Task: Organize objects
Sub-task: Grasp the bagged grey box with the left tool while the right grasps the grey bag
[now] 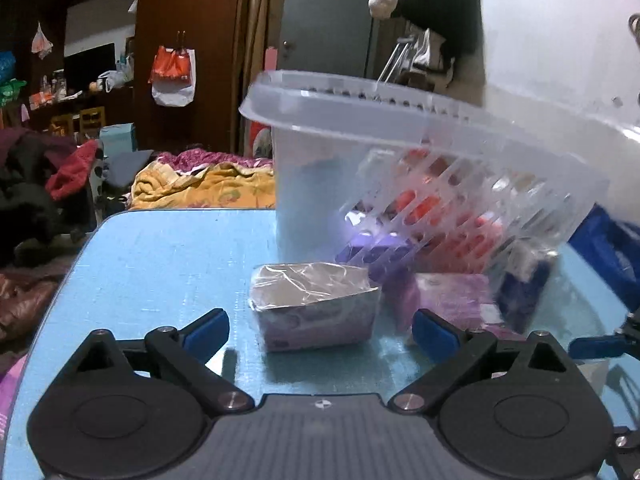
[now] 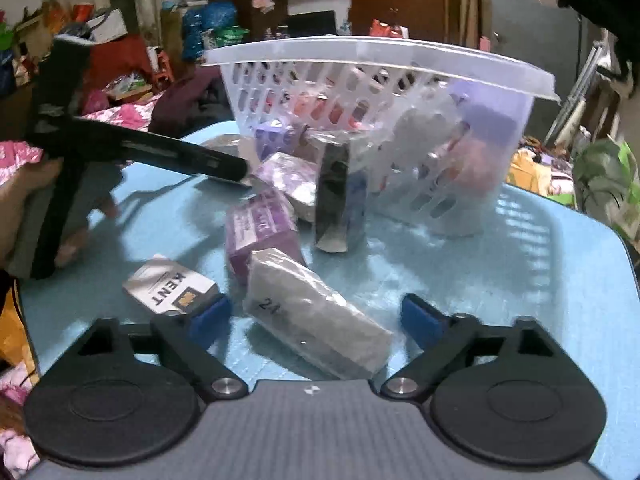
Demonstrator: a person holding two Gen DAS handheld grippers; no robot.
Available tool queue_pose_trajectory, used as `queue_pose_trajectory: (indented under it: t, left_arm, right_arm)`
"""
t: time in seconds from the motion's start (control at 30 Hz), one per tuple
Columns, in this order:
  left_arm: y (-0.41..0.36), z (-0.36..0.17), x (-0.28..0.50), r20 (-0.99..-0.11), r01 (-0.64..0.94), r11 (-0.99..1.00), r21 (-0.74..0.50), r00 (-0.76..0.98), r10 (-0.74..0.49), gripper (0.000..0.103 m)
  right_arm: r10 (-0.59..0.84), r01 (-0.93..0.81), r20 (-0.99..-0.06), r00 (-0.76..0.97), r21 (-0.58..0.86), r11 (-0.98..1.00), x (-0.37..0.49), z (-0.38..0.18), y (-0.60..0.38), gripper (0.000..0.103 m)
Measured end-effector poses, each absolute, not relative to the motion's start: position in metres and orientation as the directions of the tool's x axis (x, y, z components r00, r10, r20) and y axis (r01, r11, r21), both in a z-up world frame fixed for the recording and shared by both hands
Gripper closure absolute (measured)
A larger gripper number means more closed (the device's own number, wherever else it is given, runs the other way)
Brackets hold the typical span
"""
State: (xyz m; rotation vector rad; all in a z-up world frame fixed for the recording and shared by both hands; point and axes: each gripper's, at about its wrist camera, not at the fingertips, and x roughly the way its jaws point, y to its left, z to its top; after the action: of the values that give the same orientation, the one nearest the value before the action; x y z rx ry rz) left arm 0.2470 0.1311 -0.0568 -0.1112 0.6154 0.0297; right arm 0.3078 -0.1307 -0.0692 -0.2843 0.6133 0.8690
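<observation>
On the blue table [image 2: 520, 280], a clear slotted basket [image 2: 380, 60] sits tilted with small boxes inside and several spilled just in front of it, among them a purple box [image 2: 260, 232], a dark upright pack [image 2: 336, 200] and a Kent pack [image 2: 168, 284]. Both grippers gape wide and grip nothing: the left gripper [image 1: 320, 330] faces a plastic-wrapped box [image 1: 316, 306], the right gripper [image 2: 316, 316] a grey wrapped box marked 24 [image 2: 316, 316].

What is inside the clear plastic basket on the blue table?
Through the slotted walls of the basket, red or orange packs and purple boxes show. The walls and blur hide labels and whatever lies deeper.
</observation>
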Motion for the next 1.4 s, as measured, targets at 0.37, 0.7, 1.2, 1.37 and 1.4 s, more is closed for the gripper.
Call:
queue_pose_trajectory:
  t: [0.37,0.7,1.2,1.37,1.4]
  left_arm:
    - [0.125,-0.048,0.219,-0.516,-0.139,0.989,-0.041,0.851,0.098,0.037]
    - [0.108,-0.046,0.161,-0.273,0.104,0.976,-0.193,0.949,-0.155,0.037]
    - [0.125,-0.051,0.148,-0.184,0.073,0.944,-0.322,0.973,-0.138,0.037]
    - [0.124,-0.051,0.148,-0.193,0.077,0.946,-0.314,0.971,-0.143,0.037]
    - [0.124,-0.05,0.149,-0.196,0.078,0.947,-0.313,0.97,-0.145,0.037]
  right_arm:
    - [0.695,-0.761,-0.49,0.526,0.094,0.642,0.294,-0.071,-0.159,0.031]
    - [0.722,-0.742,-0.401,0.564,0.138,0.656,0.286,-0.069,-0.183,0.031]
    - [0.716,-0.706,-0.341,0.609,0.177,0.685,0.288,-0.069,-0.194,0.031]
    - [0.718,-0.707,-0.341,0.608,0.179,0.684,0.288,-0.07,-0.195,0.031]
    - [0.718,-0.707,-0.34,0.608,0.179,0.684,0.288,-0.07,-0.195,0.031]
